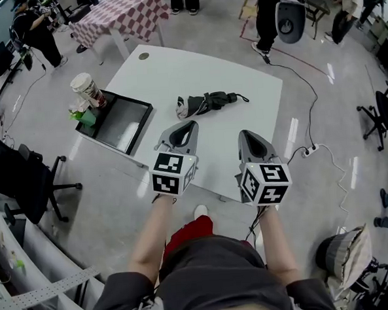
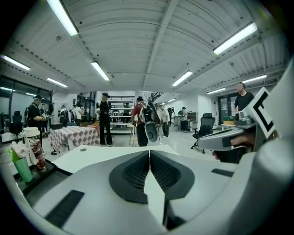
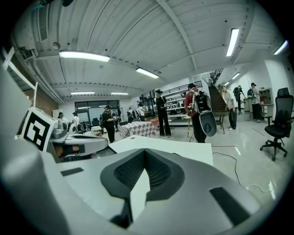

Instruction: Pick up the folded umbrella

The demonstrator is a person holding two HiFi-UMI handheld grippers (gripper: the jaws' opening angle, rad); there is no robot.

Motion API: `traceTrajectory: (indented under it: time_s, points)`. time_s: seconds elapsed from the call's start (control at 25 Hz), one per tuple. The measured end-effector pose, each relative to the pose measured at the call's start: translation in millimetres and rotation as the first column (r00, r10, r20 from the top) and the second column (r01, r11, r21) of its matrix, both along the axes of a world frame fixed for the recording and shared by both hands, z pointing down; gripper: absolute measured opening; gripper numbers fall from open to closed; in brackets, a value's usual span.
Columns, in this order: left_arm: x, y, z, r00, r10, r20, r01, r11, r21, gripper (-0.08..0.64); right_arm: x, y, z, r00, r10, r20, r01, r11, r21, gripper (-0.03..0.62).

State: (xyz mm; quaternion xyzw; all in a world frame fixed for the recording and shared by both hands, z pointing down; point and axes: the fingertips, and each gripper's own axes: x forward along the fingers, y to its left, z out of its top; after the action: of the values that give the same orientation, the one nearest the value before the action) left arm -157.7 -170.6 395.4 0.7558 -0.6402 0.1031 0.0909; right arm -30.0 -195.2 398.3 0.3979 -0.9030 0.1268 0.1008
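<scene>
The folded umbrella, dark grey with a strap, lies on the white table a little beyond both grippers. My left gripper hovers over the table's near part, just short of the umbrella's left end, with its jaws closed together and nothing between them. To its right, my right gripper is at about the same depth, pointing forward, jaws also together and empty. In the left gripper view the left gripper shows a closed seam, and so does the right gripper in its own view. Both gripper bodies hide the umbrella there.
A black tray sits at the table's left edge, with a paper cup and a green bottle beside it. An office chair stands at left, and cables with a power strip lie on the floor at right. People stand by a checkered table behind.
</scene>
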Motion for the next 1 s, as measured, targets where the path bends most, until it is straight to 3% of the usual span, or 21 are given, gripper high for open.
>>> traceTrajectory:
  time_s: [0.68, 1.0]
  points:
    - [-29, -60, 28, 0.989, 0.132, 0.071, -0.124, 0.987, -0.098, 0.021, -36, -45, 10, 0.998, 0.051, -0.038, -0.051, 0.999, -0.01, 0.018]
    - [-25, -76, 44, 0.97, 0.221, 0.1, -0.204, 0.966, -0.157, 0.079, -39, -56, 20, 0.996, 0.073, -0.054, -0.075, 0.997, -0.03, 0.018]
